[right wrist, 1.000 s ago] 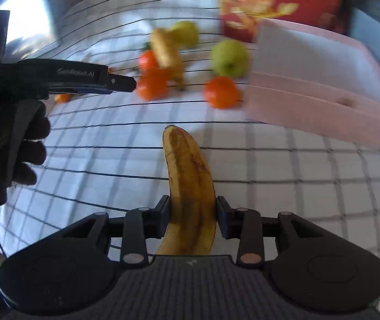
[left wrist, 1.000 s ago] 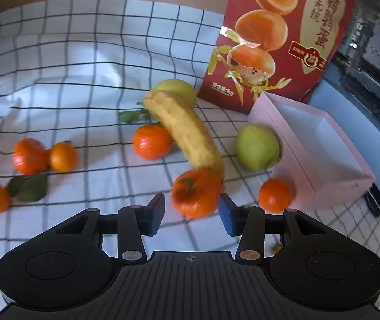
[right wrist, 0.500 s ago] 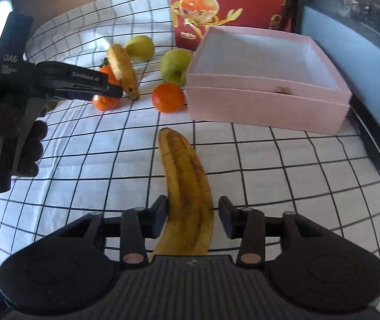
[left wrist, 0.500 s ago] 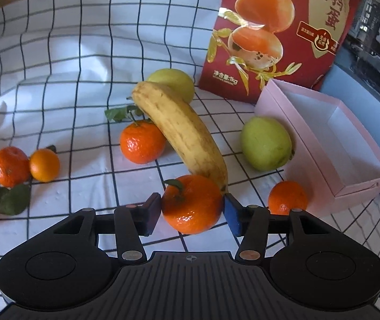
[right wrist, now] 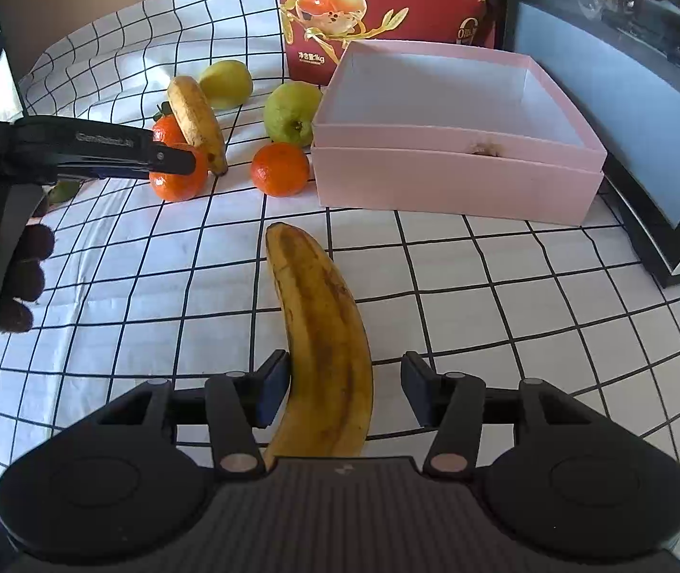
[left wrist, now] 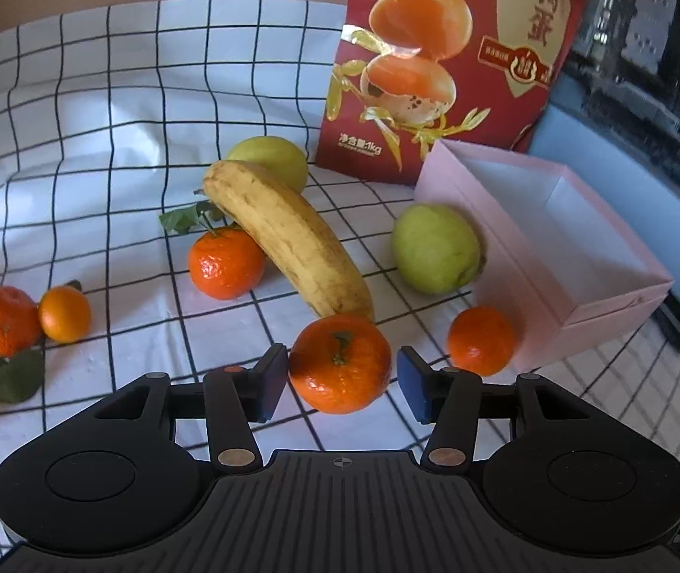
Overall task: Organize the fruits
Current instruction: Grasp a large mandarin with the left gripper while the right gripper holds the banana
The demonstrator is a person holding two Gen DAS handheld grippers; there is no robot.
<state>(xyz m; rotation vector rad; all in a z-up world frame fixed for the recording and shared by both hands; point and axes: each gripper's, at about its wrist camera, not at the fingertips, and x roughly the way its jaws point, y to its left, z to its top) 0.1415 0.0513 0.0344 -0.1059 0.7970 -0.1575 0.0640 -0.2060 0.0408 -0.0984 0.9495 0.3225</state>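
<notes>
— What have the right tongs got?
— A banana lies between jaws just widened, gap on one side.
— The left tongs?
— Closing slightly around a mandarin, not yet pinching it. Beyond sits the pink box.

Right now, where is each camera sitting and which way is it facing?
Left wrist: on the left gripper, angled down at a mandarin between its open jaws.
Right wrist: on the right gripper, angled down at a banana between its open jaws; a gloved hand shows.
Shared: pink box, red bag, checked cloth.
</notes>
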